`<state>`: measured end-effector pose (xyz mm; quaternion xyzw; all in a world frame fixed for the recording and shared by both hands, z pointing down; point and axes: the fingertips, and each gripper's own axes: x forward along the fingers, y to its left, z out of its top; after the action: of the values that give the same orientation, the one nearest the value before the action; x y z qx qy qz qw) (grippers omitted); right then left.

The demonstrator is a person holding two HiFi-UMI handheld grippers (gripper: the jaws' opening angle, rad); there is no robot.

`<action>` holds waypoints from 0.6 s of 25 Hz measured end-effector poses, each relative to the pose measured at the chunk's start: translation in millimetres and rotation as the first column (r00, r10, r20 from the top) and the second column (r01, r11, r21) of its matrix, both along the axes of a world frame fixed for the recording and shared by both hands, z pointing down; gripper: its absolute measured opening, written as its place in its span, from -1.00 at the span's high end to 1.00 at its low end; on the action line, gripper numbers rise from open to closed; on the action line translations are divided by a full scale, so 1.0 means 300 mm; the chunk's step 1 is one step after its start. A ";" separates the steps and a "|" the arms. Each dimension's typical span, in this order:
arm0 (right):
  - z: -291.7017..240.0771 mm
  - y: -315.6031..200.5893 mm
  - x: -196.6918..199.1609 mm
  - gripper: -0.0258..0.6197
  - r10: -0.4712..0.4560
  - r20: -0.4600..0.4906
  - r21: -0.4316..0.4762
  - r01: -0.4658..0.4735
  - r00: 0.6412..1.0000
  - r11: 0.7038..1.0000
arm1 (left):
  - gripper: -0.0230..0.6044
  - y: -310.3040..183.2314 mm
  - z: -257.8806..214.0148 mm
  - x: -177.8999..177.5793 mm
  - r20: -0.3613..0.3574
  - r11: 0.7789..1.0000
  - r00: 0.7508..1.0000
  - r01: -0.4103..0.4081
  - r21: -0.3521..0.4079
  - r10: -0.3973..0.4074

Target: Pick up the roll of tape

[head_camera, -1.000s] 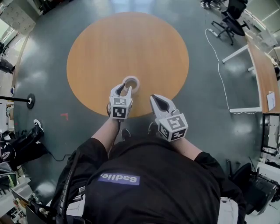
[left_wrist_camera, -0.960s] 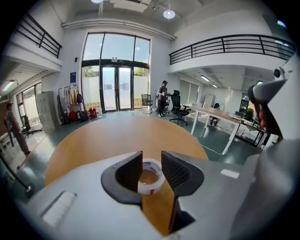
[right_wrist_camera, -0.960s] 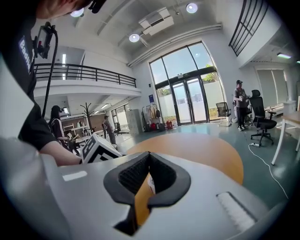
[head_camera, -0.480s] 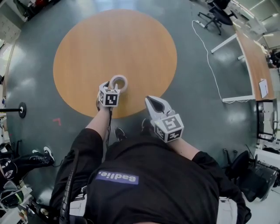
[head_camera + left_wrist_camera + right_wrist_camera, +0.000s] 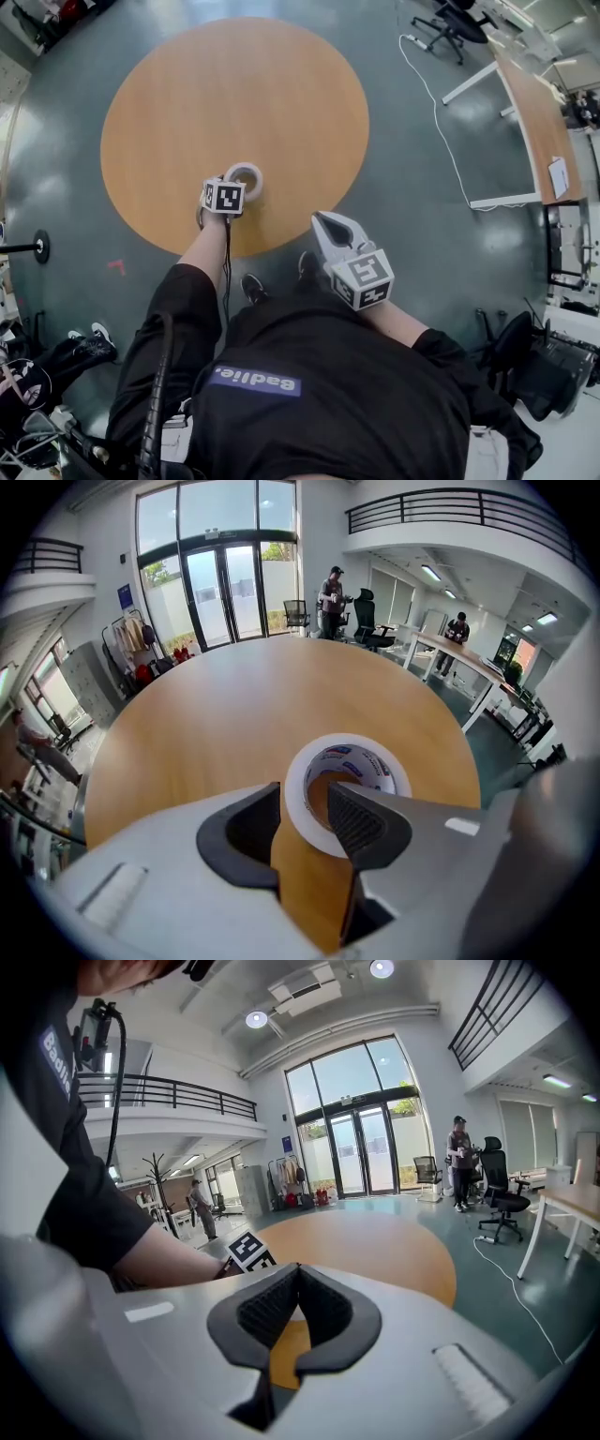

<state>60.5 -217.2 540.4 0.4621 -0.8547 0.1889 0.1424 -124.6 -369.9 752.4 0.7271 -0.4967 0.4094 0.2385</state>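
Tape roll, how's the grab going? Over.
Left gripper open, jaws just widened, astride the near wall of the tape roll, not squeezing yet. Right gripper shut, empty. Nothing in the way. Over.

The tape (image 5: 347, 742) is white, with blue and red print inside its ring. The round worktop (image 5: 234, 84) is orange-brown wood; the floor (image 5: 422, 169) is dark grey-green. My left hand-held gripper (image 5: 302, 799) and right hand-held gripper (image 5: 298, 1274) are light grey with black ribbed pads (image 5: 361, 822), and their cubes (image 5: 361, 278) carry black-and-white square markers.
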 end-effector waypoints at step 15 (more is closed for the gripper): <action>0.008 -0.027 -0.004 0.90 0.002 -0.021 -0.030 -0.003 1.000 1.000 | 0.43 -0.056 0.082 -0.029 -0.017 0.994 0.999 0.046 -0.097 -0.047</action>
<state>59.4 -225.2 542.7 0.4630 -0.8495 0.1972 0.1582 -133.3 -386.7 777.0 0.7069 -0.4908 0.4203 0.2877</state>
